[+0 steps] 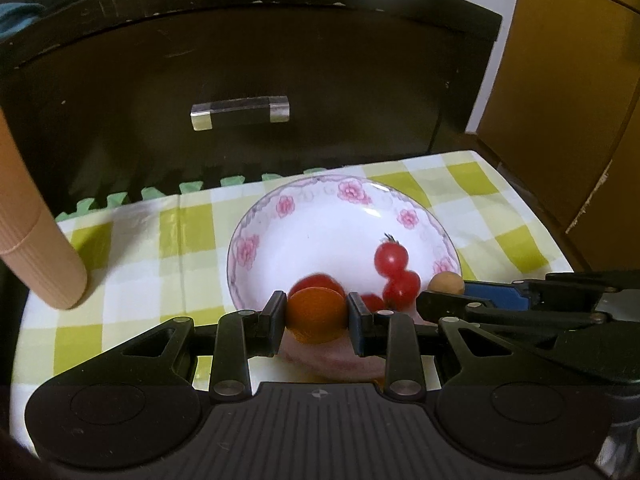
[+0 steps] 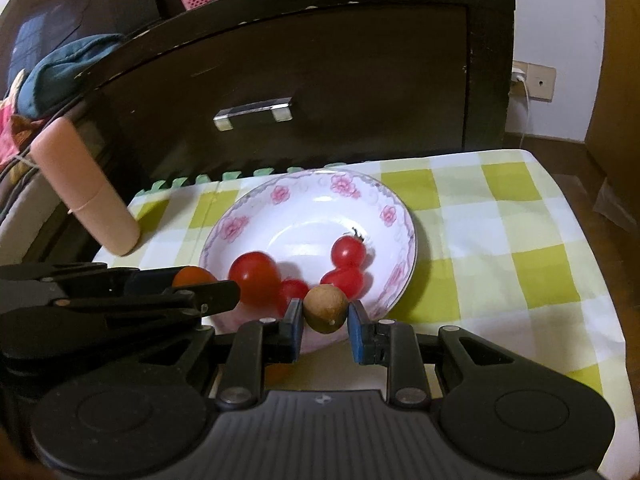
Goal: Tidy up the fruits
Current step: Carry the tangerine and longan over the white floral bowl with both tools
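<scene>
Both views are dim and soft, with a warm indoor cast. The white bowl [image 1: 344, 224] is the brightest thing, carrying small glare spots on its inner wall; the cabinet [image 1: 240, 80] behind the bowl sinks into near black. Fruit in the bowl casts faint shadows, and the red tomato [image 1: 318, 282] at its near rim is smeared by blur. Fisheye distortion bends the bench [image 1: 500, 200] edges around the bowl, and the corners darken.

Both grippers were black plastic w/ linkage arms pinned by round silver rivets. Left gripper [image 1: 317, 316] had black finger pads; right gripper [image 2: 325, 316] had blue pads [image 2: 297, 328]. Each body had a ribbed grey centre plate w/ a small round crosshair mark, flanked by two large round discs.
</scene>
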`<state>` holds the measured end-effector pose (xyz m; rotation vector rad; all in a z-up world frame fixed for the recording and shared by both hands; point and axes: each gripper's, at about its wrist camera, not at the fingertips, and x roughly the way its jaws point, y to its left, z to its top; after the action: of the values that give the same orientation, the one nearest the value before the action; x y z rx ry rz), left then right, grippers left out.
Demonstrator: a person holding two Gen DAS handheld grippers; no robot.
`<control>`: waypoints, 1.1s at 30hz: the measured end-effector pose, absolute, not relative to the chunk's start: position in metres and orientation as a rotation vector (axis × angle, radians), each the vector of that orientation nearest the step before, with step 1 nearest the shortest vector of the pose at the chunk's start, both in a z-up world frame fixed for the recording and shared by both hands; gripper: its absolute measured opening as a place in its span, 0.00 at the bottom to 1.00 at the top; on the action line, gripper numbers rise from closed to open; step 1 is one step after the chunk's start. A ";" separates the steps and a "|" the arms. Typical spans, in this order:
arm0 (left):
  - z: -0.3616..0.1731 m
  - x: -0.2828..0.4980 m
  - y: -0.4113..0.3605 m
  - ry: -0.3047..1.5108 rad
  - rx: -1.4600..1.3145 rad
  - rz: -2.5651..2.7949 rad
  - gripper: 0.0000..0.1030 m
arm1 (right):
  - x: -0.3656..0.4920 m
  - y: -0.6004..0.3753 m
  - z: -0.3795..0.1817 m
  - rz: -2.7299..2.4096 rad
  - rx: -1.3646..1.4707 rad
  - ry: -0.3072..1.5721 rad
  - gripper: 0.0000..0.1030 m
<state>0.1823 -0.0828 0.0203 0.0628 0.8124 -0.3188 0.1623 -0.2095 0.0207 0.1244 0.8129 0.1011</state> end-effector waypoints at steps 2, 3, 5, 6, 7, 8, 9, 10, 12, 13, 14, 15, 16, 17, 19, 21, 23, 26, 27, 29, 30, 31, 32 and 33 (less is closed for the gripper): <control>0.019 0.189 -0.083 0.814 0.056 -0.319 0.37 | 0.170 -0.211 0.021 0.097 0.120 0.808 0.23; 0.018 0.192 -0.083 0.816 0.053 -0.319 0.37 | 0.173 -0.212 0.021 0.096 0.118 0.807 0.23; 0.015 0.197 -0.083 0.822 0.047 -0.318 0.37 | 0.180 -0.213 0.019 0.099 0.119 0.805 0.24; 0.013 0.199 -0.084 0.824 0.046 -0.316 0.37 | 0.182 -0.214 0.018 0.101 0.120 0.804 0.24; 0.012 0.200 -0.085 0.817 0.051 -0.312 0.37 | 0.185 -0.215 0.016 0.103 0.121 0.804 0.24; 0.011 0.202 -0.086 0.814 0.056 -0.308 0.37 | 0.187 -0.216 0.015 0.103 0.124 0.805 0.24; 0.010 0.203 -0.086 0.815 0.057 -0.307 0.37 | 0.189 -0.217 0.013 0.104 0.130 0.805 0.24; 0.009 0.204 -0.086 0.815 0.056 -0.306 0.37 | 0.191 -0.218 0.011 0.105 0.141 0.805 0.24; 0.009 0.207 -0.086 0.805 0.056 -0.304 0.37 | 0.194 -0.219 0.008 0.105 0.150 0.805 0.24; 0.009 0.208 -0.086 0.804 0.057 -0.303 0.37 | 0.196 -0.220 0.007 0.106 0.152 0.803 0.24; 0.009 0.210 -0.086 0.802 0.056 -0.303 0.38 | 0.197 -0.220 0.007 0.108 0.156 0.798 0.24; 0.009 0.212 -0.086 0.802 0.055 -0.302 0.38 | 0.199 -0.221 0.007 0.108 0.158 0.797 0.24; 0.009 0.213 -0.086 0.804 0.053 -0.304 0.38 | 0.201 -0.221 0.007 0.105 0.160 0.796 0.24; 0.009 0.215 -0.087 0.805 0.051 -0.306 0.39 | 0.203 -0.222 0.006 0.101 0.162 0.797 0.24; 0.008 0.217 -0.088 0.803 0.052 -0.306 0.39 | 0.207 -0.223 0.006 0.090 0.168 0.799 0.24; 0.008 0.219 -0.089 0.804 0.048 -0.307 0.41 | 0.211 -0.225 0.004 0.084 0.183 0.804 0.24; 0.008 0.222 -0.090 0.806 0.043 -0.306 0.41 | 0.214 -0.228 0.002 0.079 0.196 0.806 0.24; 0.007 0.226 -0.091 0.807 0.037 -0.305 0.43 | 0.217 -0.229 0.002 0.073 0.199 0.799 0.24; 0.007 0.227 -0.091 0.808 0.035 -0.304 0.43 | 0.218 -0.230 0.002 0.072 0.199 0.799 0.24; 0.007 0.229 -0.090 0.810 0.032 -0.302 0.45 | 0.220 -0.230 0.003 0.068 0.194 0.797 0.24; 0.007 0.230 -0.090 0.811 0.031 -0.301 0.46 | 0.221 -0.231 0.003 0.067 0.193 0.796 0.24; 0.006 0.231 -0.090 0.811 0.031 -0.300 0.46 | 0.222 -0.231 0.003 0.065 0.193 0.795 0.24; 0.007 0.232 -0.089 0.811 0.031 -0.299 0.47 | 0.223 -0.231 0.003 0.064 0.195 0.794 0.24; 0.006 0.233 -0.089 0.813 0.031 -0.298 0.47 | 0.223 -0.231 0.003 0.063 0.197 0.793 0.24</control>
<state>0.2332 -0.0889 0.0063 0.0313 0.8135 -0.2983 0.2232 -0.2313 0.0026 0.1970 0.7929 0.0627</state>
